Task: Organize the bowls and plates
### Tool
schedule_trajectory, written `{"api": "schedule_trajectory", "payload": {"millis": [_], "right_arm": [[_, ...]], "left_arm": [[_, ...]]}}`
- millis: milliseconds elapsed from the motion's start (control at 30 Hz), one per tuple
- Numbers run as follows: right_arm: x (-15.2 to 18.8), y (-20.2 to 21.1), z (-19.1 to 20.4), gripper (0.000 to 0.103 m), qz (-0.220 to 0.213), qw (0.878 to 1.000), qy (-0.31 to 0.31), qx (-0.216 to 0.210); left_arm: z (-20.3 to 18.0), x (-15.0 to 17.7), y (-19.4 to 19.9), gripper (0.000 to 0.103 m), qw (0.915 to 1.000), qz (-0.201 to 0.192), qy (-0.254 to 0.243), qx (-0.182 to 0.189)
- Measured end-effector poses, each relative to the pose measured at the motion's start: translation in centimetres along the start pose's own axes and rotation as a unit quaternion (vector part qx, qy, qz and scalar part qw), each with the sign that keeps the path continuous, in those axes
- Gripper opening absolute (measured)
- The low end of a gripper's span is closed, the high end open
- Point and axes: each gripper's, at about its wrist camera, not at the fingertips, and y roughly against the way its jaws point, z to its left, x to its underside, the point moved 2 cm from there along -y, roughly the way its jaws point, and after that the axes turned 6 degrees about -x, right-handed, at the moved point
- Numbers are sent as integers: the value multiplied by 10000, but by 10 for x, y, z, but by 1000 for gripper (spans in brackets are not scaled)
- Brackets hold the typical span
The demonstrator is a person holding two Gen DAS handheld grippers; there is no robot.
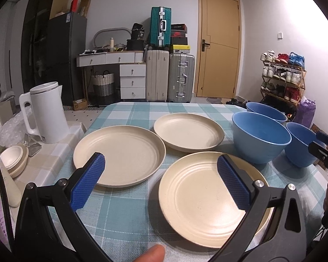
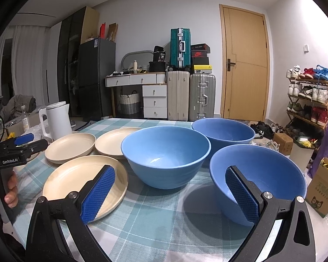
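Three cream plates and three blue bowls sit on a table (image 1: 129, 113) covered by a teal-and-white checked cloth. In the left wrist view, the left gripper (image 1: 160, 175) fills the lower part of the frame with its jaws spread wide and holding nothing; its blue pads frame the nearest plate (image 1: 199, 198) at lower centre, with the second plate (image 1: 120, 155) at centre left and the third plate (image 1: 189, 132) behind them. A white electric kettle (image 1: 48, 113) stands at the left edge of the frame. In the right wrist view, the right gripper (image 2: 170, 191) occupies the bottom, jaws likewise wide apart and empty, one pad in front of the nearest bowl (image 2: 273, 174) at lower right. The large middle bowl (image 2: 166, 155) sits at the frame's centre, touching or just beside the far bowl (image 2: 224, 131) at upper right. A hand (image 2: 9, 190) grips the other gripper's handle at the left edge.
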Motion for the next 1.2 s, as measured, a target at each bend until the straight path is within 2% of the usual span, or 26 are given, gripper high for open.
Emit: {"api": "schedule_trajectory", "payload": {"millis": [433,733,1000,1200], "right_arm": [[-36,-17,25,103,276,9990,96,-341],[-59,-44,47,103,342,9978,199,-524],[-74,-69,66,103,460,9962,233,-707],[-84,-82,80,103,522,9948,241,-846]], "left_arm": [[18,-15,0,102,9989,394,184,-197],[36,-19,-10,102,9975,455,344,-408],[53,-22,-31,102,9937,784,354,-722],[67,-23,-45,102,9913,1017,469,-694]]}}
